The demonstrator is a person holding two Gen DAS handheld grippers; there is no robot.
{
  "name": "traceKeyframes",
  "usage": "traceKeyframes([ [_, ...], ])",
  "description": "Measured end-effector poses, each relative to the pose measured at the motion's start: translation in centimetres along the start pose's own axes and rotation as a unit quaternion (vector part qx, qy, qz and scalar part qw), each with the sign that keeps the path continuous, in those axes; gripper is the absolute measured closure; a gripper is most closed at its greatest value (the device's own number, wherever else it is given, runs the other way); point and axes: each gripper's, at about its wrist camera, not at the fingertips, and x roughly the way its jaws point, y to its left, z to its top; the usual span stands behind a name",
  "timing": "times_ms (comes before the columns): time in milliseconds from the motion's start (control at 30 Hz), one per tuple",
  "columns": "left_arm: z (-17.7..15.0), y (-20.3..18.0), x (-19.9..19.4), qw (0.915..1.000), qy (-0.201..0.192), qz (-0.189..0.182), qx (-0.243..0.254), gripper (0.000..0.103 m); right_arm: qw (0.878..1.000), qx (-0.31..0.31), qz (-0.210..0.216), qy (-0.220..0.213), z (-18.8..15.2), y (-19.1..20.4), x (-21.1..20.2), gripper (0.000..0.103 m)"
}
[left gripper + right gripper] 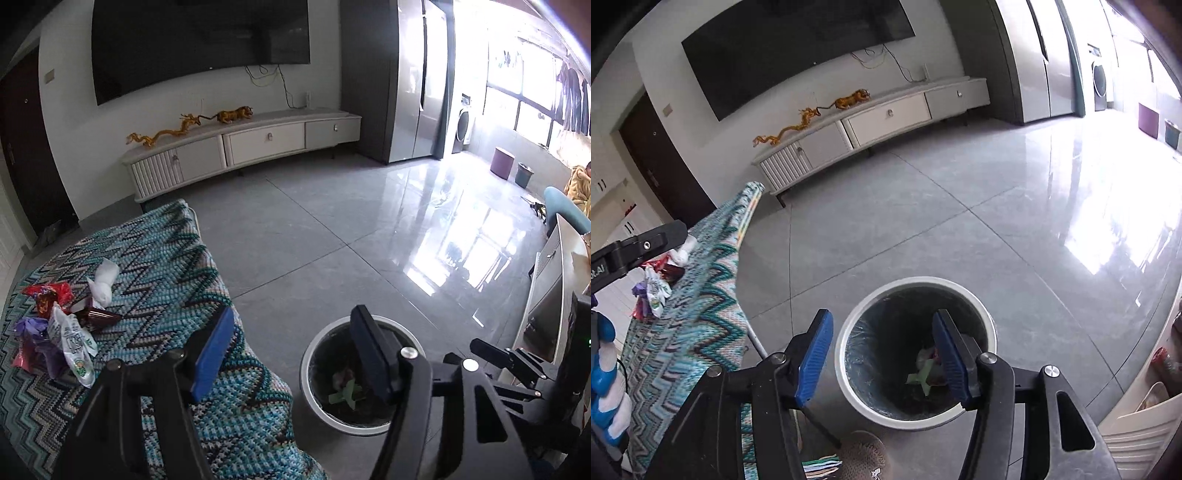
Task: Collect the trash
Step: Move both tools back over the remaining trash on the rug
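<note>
Both grippers, left gripper [291, 354] and right gripper [882, 354], gape empty above round white-rimmed bin [849, 332], green scrap inside. Drop step looks done. Next: reach crumpled wrappers [59, 332] on zigzag-knit cover [162, 266].

A white wall [221, 96] fills the upper left of the left wrist view, with a large dark television [199, 40] mounted on it and loose cables [273, 79] hanging below. Under it stands a long, low white cabinet [243, 147] with drawers, carrying golden dragon figurines [162, 133]. A dark brown door [22, 155] sits at the far left. Glossy grey floor tiles [332, 229] spread across the middle and mirror bright daylight from tall windows [517, 88] at the upper right. A tall silver refrigerator [417, 81] stands right of the cabinet, with a washing machine [463, 122] beyond it and a purple stool [502, 162] near the windows.
</note>
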Motion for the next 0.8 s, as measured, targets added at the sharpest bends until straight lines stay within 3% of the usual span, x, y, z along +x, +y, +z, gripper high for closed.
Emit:
traceKeyframes([
  [400,-1.2,3.0,-8.3,0.9957,-0.08,0.047,-0.005,0.038,0.996,-0.06,0.018,-0.068,0.6,5.9,-8.0,0.049],
  [800,-3.3,10.5,-14.6,0.9889,-0.118,0.069,-0.058,0.038,0.982,-0.129,0.052,-0.127,2.3,13.6,-15.8,0.049],
])
